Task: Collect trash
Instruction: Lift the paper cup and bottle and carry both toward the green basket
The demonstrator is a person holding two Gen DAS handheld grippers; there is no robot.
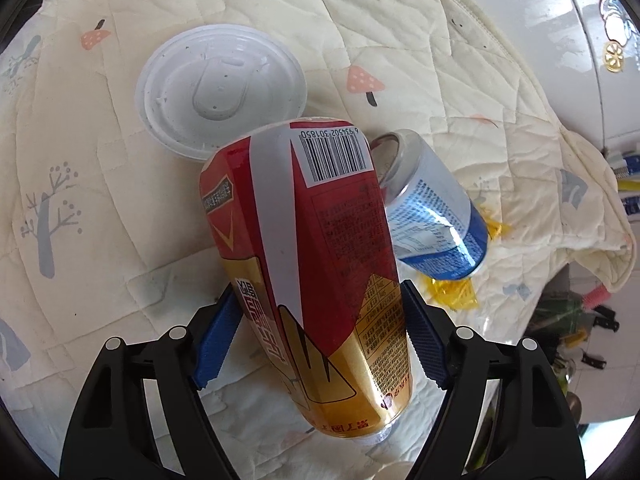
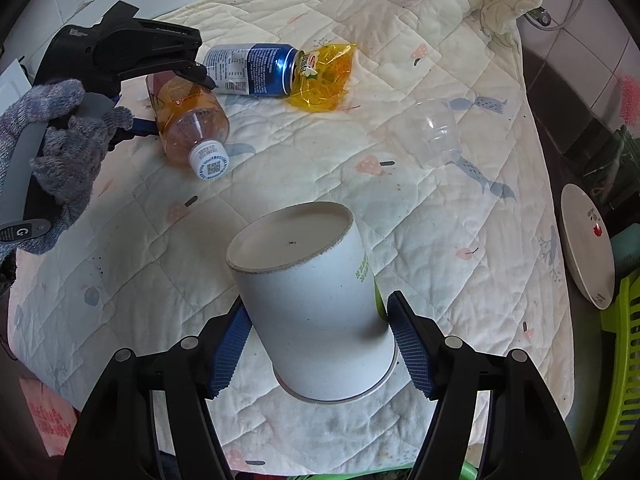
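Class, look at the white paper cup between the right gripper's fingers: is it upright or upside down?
Upside down. The paper cup shows its closed flat base toward the camera, and its wider rim faces the quilt.

**Readable print on the trash**

The red and gold bottle [image 1: 316, 280] bears a barcode numbered 6 934502 301850, plus Chinese characters too small to read. Its white cap [image 2: 210, 164] shows a QR code. The blue can [image 1: 436, 216] carries fine print, unreadable.

Right claw [image 2: 318, 344] grips paper cup [image 2: 316, 300]
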